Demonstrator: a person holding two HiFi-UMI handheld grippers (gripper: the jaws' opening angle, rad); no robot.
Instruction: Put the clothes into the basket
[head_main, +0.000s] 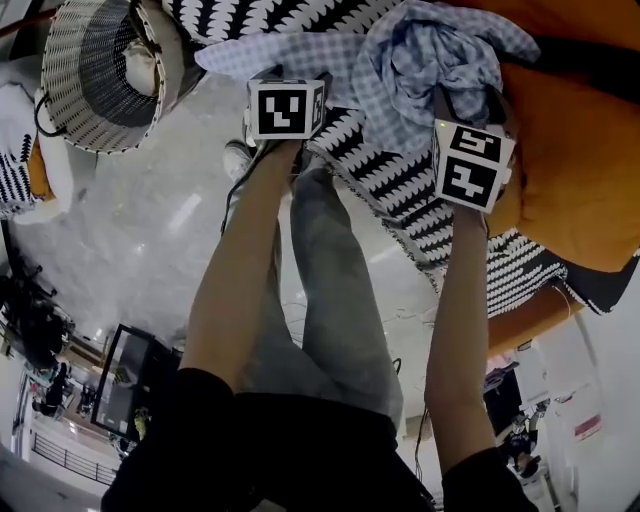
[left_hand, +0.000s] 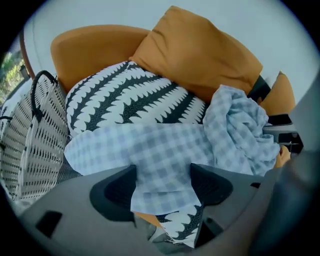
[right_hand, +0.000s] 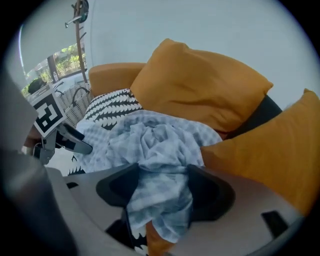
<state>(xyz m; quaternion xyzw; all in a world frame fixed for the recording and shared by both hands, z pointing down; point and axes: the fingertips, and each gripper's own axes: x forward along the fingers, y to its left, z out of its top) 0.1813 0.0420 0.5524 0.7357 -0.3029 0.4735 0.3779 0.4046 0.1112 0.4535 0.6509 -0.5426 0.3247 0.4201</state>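
- The blue checked shirt (left_hand: 235, 130) lies on the orange sofa (left_hand: 90, 50), draped over a black-and-white patterned cushion (left_hand: 130, 100). Its right part is bunched up, and a flat part spreads out to the left (sleeve or hem, hard to tell).
- Left gripper (left_hand: 162, 184): released, jaws wide apart, with the flat edge of the shirt lying between them unpinched.
- Right gripper (right_hand: 160, 189): also released, jaws spread around the crumpled right part of the shirt.
- An orange pillow (right_hand: 200, 85) leans on the far side of the shirt.
- The woven basket (head_main: 70, 60) stands on the floor at the sofa's left end.
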